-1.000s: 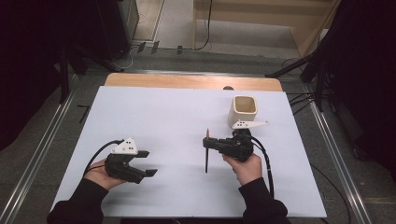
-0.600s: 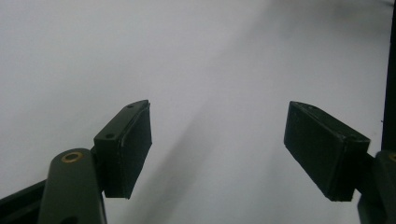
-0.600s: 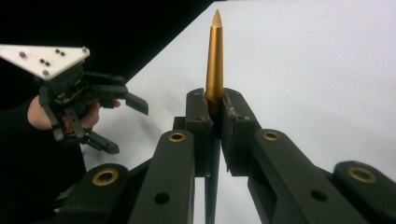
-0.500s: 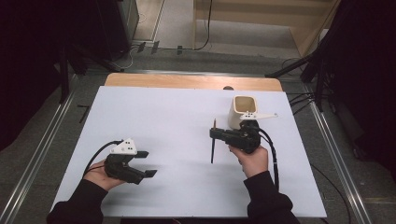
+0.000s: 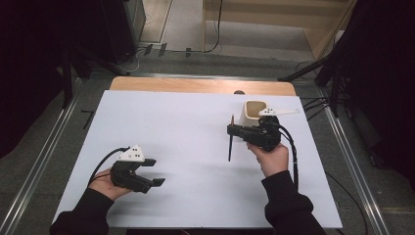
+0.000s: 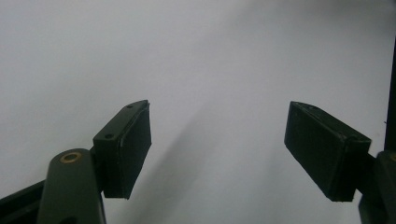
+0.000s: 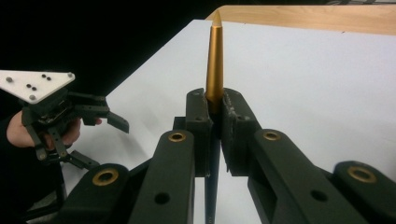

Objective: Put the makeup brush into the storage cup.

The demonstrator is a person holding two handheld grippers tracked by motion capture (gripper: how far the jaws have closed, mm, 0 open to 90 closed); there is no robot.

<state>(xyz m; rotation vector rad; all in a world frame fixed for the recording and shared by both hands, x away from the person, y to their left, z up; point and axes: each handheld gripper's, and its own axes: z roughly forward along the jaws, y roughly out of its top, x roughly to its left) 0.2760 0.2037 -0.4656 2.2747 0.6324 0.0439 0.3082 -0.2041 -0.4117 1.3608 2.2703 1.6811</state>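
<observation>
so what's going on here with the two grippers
A person works at a white-covered table with a handheld claw in each hand. The right claw is shut on a slim gold-and-black pen, held above the tabletop near a cream open-topped cup at the far right. The pen is not in the cup. The left claw rests low over bare table at the near left, jaws wide apart, holding nothing.

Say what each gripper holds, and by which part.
Right gripper clamps a slim gold-tipped stick partway along its length. Left gripper is open, holding nothing.
</observation>
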